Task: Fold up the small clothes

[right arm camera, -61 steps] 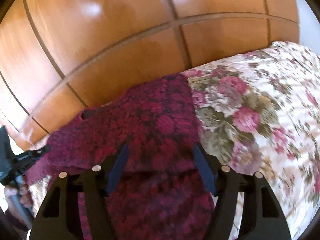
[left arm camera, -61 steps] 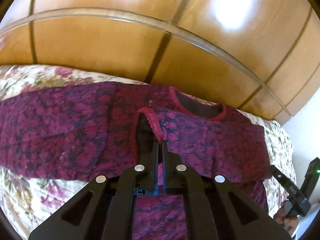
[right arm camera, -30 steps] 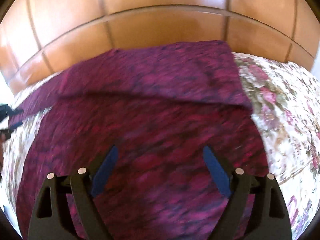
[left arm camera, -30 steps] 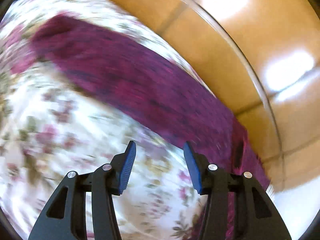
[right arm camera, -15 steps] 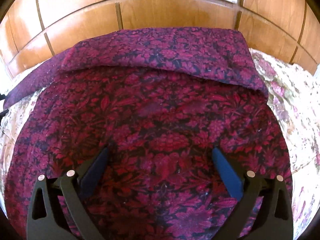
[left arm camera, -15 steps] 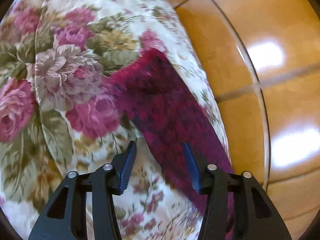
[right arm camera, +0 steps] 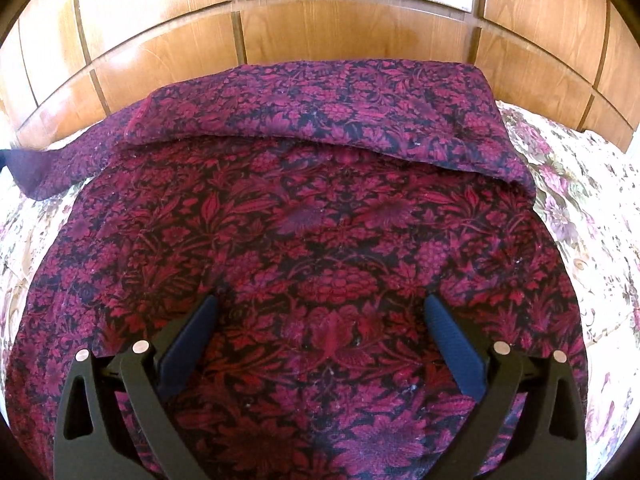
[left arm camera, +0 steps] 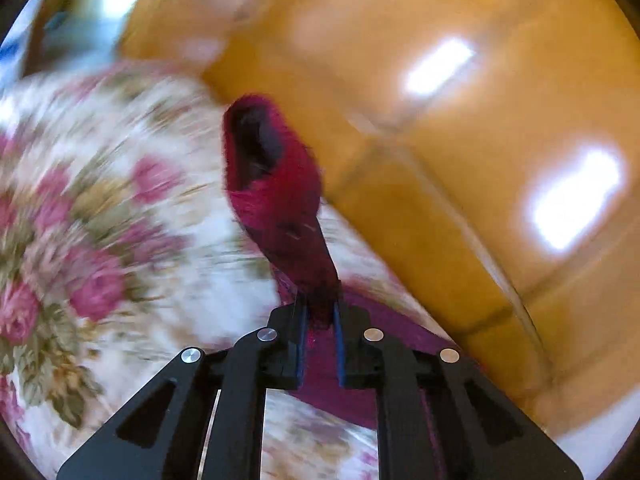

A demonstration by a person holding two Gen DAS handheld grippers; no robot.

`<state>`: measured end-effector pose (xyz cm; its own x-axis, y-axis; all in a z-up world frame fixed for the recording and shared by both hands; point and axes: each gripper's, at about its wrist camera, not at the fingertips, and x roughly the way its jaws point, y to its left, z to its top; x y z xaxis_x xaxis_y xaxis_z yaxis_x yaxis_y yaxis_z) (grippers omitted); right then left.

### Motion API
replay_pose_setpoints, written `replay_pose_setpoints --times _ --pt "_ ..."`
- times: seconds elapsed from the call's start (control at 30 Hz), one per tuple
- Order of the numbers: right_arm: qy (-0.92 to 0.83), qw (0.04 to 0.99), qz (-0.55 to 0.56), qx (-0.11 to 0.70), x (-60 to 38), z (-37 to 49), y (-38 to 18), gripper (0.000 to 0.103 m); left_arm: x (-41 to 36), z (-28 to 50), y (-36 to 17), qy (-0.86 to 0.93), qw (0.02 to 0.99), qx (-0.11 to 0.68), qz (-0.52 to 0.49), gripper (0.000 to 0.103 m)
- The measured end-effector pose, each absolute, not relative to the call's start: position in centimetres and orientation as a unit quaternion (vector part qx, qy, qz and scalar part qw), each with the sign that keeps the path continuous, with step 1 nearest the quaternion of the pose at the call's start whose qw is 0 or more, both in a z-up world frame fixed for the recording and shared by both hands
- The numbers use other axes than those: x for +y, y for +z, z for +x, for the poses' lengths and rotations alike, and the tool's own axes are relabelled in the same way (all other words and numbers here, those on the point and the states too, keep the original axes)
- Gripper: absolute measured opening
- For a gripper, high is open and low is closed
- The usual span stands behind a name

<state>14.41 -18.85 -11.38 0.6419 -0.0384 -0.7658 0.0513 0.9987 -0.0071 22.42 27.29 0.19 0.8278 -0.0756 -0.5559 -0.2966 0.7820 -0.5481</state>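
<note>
1. The crimson patterned garment [right arm camera: 320,220] lies spread on the floral bedspread [right arm camera: 580,208], one sleeve [right arm camera: 320,108] folded across its top nearest the wooden wall [right arm camera: 340,20].
2. The left gripper [left arm camera: 319,312] is closing, pinching the other sleeve's cuff [left arm camera: 272,184] lifted above the bedspread.
3. The right gripper [right arm camera: 320,312] hovers over the garment's middle, jaws spread wide, gripping nothing.

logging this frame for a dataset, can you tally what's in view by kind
dark red floral-patterned knit garment, its sleeve pinched in the closing left gripper: 1
floral-print cream bedspread: 1
glossy wooden panelled headboard: 1
black two-finger grippers, counting the open right gripper over the garment: 2
total: 5
</note>
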Motion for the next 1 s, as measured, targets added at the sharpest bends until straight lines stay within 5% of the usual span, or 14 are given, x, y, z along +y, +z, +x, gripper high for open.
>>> replay_pose_setpoints --times 0.17,0.47,0.63,1.0 --pt "-0.023 0.906 0.011 0.422 -18.9 14.4 -11.3 0.101 16.6 22.2 2.9 -0.051 0.926 0.291 -0.234 0.010" --pt "-0.015 0.908 0.023 0.419 -19.3 14.3 -11.1 0.101 -0.4 20.9 -1.3 -0.207 0.900 0.371 -0.101 0.011" --pt "-0.009 0.908 0.032 0.417 -19.7 14.3 -11.1 0.101 -2.7 20.0 -3.3 -0.242 0.876 0.405 -0.097 0.057" --pt "0.054 0.905 0.139 0.399 -21.6 14.8 -8.7 0.098 3.7 14.7 -3.7 -0.212 0.881 0.390 -0.163 0.062"
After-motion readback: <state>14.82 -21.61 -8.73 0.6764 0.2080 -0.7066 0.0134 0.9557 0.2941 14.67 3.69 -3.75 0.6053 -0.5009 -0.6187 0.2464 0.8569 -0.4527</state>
